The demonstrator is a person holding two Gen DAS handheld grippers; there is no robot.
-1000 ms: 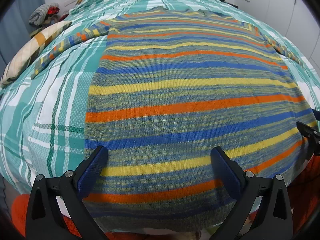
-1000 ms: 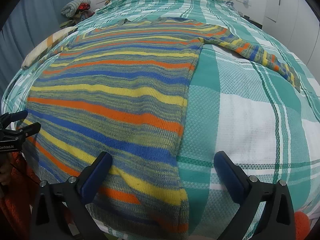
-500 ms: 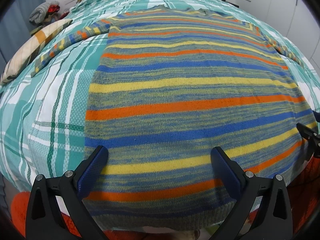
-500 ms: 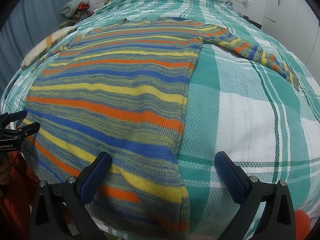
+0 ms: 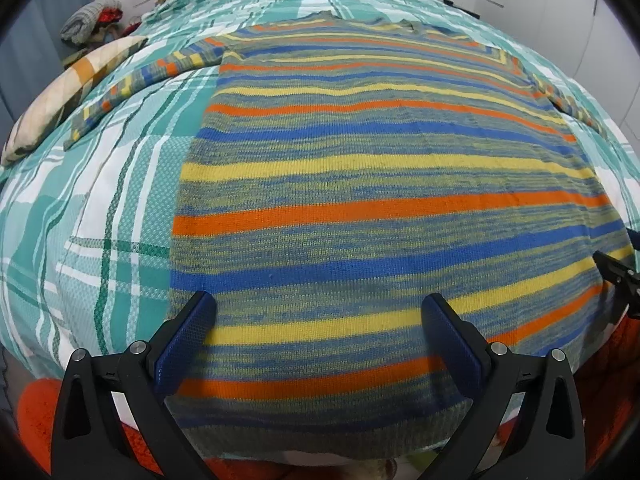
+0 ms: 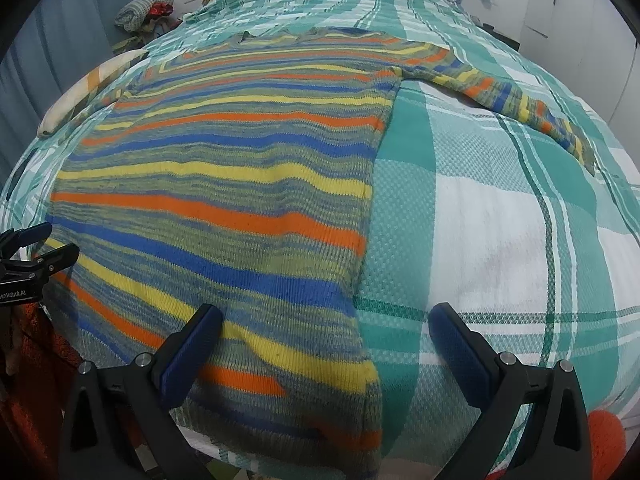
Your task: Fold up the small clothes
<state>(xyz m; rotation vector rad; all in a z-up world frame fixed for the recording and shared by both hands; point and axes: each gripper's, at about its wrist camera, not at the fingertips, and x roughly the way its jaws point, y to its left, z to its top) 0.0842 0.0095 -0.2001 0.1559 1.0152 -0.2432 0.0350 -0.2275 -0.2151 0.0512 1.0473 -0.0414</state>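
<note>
While the striped knit sweater (image 5: pixel 384 208) lies flat, collar-to-hem along the teal plaid bed (image 6: pixel 500 208), both grippers (image 5: pixel 318 332) (image 6: pixel 326 336) hover with jaws released over its near hem.

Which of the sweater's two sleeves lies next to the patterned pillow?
The left sleeve, spread toward the patterned pillow at the bed's left edge. The right sleeve lies on bare plaid bedspread instead.

The sweater's (image 5: pixel 360 208) bottom hem drops out of sight over the near edge of the bed (image 6: pixel 500 220), and the heap (image 5: pixel 90 22) beyond the bed's far-left corner is too small to make out.
</note>
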